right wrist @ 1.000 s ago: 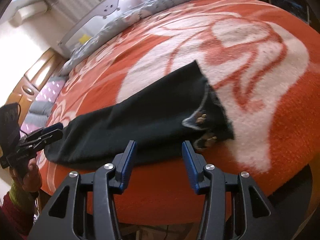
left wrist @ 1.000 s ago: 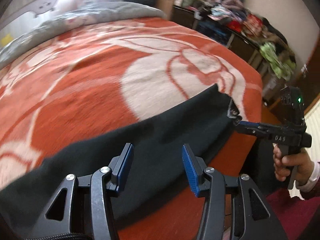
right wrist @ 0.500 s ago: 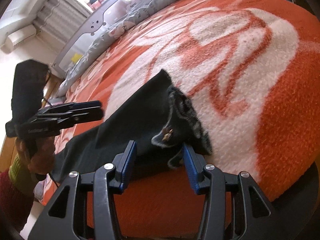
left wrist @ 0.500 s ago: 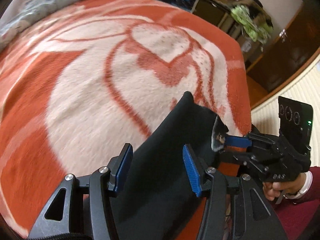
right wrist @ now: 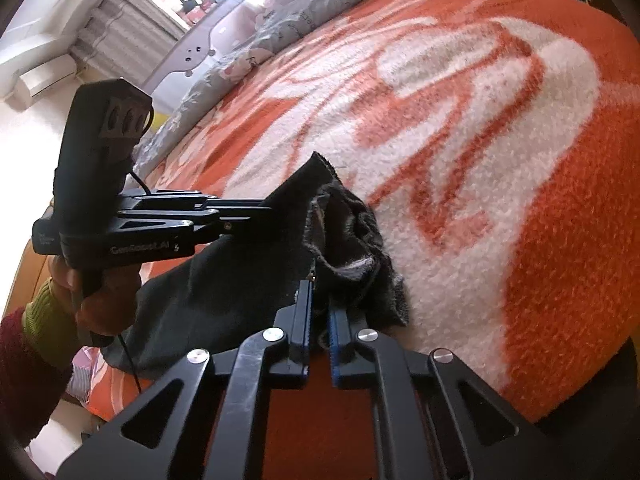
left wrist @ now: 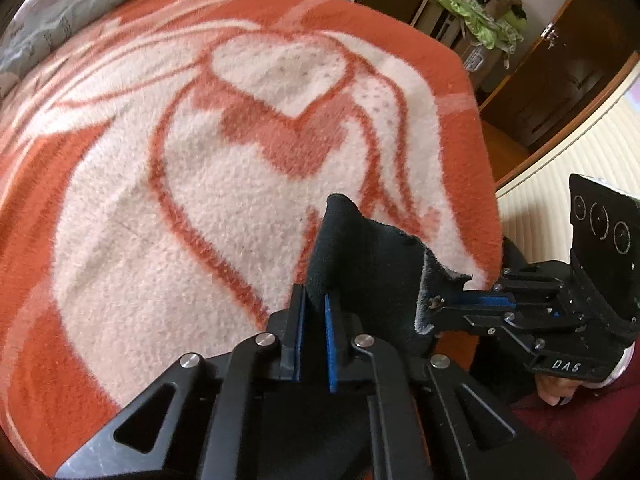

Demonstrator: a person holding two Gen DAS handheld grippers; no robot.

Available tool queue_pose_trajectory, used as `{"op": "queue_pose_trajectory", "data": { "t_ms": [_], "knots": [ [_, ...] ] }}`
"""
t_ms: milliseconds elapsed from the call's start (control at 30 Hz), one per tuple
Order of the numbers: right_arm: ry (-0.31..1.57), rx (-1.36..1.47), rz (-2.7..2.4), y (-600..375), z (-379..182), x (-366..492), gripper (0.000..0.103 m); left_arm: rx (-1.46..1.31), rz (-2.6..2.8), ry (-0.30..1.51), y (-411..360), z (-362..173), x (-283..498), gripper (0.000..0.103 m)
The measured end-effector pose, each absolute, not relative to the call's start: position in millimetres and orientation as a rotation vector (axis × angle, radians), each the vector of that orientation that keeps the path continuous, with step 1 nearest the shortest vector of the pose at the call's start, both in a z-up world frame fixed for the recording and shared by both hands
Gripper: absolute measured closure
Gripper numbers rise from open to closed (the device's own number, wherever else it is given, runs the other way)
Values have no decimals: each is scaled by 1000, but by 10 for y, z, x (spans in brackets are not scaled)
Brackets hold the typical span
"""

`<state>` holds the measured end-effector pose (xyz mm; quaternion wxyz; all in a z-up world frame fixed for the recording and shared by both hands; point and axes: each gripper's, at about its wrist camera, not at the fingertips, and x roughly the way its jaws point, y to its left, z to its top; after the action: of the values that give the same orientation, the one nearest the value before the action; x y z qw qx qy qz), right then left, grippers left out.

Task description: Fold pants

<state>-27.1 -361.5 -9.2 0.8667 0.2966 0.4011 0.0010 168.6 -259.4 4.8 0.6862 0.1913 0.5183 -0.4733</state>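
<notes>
1. The left claw [left wrist: 314, 312] is closed tight on one edge of the dark fleece pants [left wrist: 372, 256], with its fingers reaching forward over the bed.
2. The right claw [right wrist: 319, 312] is pinched shut on the other edge, just beside it.
3. The pants lie bunched at the near edge of the orange and white patterned blanket [right wrist: 500, 168], partly lifted between both claws.
4. Each hand grips its handle from below.

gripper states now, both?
left gripper: shut on the black pants.
right gripper: shut on the pants' waist end.
</notes>
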Motion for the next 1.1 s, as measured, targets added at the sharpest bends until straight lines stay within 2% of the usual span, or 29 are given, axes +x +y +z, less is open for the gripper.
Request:
{"op": "queue_pose_trajectory", "data": {
  "t_ms": [267, 600, 667, 733, 800, 867, 967, 1100],
  "knots": [
    [773, 662, 51, -3751, 296, -520, 96, 426, -1124, 1117, -2654, 424, 1453, 97],
    [854, 762, 7, -3873, -142, -408, 96, 529, -1037, 1151, -2832, 39, 1491, 97],
    [871, 758, -7, -3861, -178, -378, 92, 532, -1010, 1157, -2824, -5, 1534, 96],
    [893, 738, -23, -3852, -189, -356, 91, 541, -991, 1168, -2819, -26, 1577, 88],
    [897, 726, -41, -3874, -176, -384, 77, 533, -980, 1187, -2807, -38, 1624, 85],
    [883, 734, -59, -3905, -163, -447, 72, 511, -980, 1208, -2787, -43, 1677, 78],
    [889, 789, -56, -3948, -221, -509, 71, 496, -981, 1242, -2786, -83, 1740, 57],
    [915, 833, -32, -3867, -378, -488, 71, 497, -985, 1289, -2832, -193, 1792, 54]
  ]
}}
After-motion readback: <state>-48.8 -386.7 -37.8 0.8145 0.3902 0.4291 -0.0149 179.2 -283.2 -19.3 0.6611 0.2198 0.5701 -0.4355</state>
